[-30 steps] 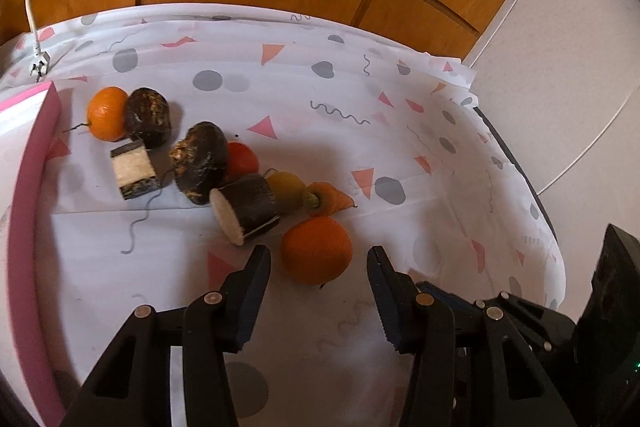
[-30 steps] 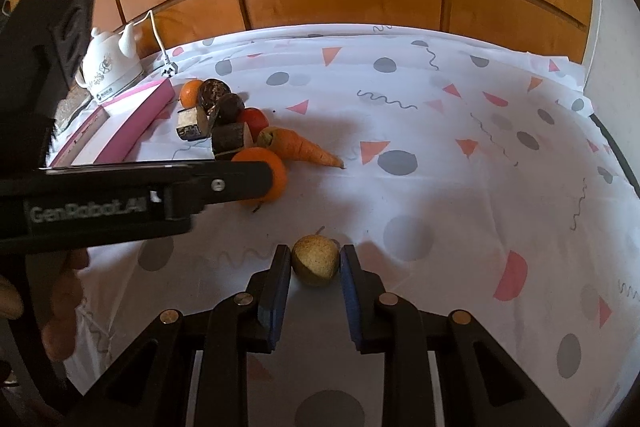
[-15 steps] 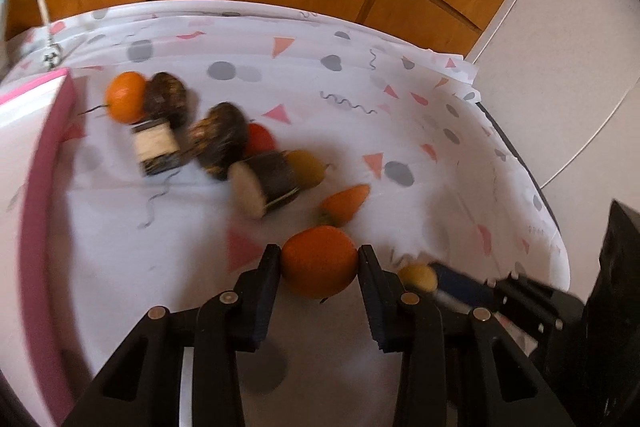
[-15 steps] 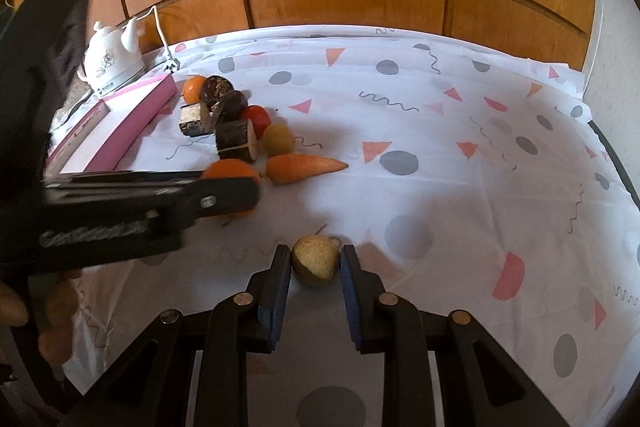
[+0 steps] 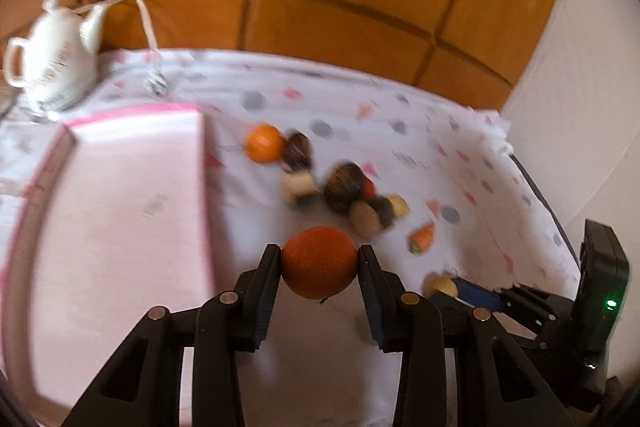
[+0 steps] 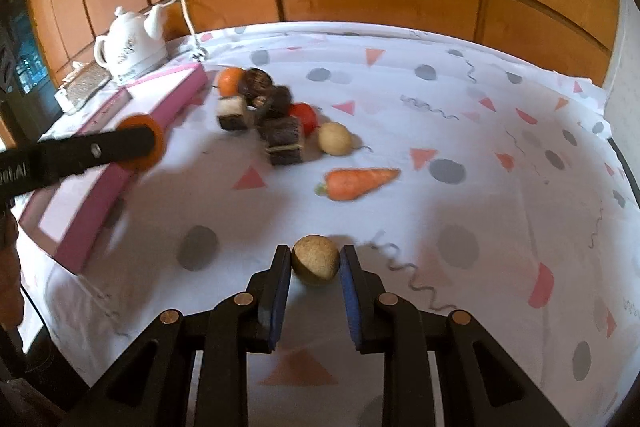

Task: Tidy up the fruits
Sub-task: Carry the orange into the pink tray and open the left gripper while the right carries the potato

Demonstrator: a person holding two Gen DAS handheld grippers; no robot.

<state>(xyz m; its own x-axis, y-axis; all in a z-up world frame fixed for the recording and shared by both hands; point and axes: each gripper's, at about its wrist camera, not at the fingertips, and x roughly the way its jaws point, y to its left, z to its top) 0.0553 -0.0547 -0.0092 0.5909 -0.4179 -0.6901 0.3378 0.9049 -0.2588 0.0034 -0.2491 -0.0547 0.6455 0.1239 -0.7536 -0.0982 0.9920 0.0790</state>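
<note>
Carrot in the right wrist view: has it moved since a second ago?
Yes. The carrot has swung from beside the dark pile to lie apart, nearer the camera, tip pointing right.

My black tongs [image 5: 319,269] hold an orange fruit [image 5: 319,261] above a white tablecloth [image 6: 460,115] (grey dots, pink triangles), beside a pink-edged white tray [image 5: 120,187].

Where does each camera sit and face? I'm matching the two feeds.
Left wrist: on the left hand-held gripper, looking down past its held orange at the pink tray.
Right wrist: on the right hand-held gripper, clamping a tan round fruit; fingers show at left.
Shared: teapot, carrot, fruit pile.
</note>
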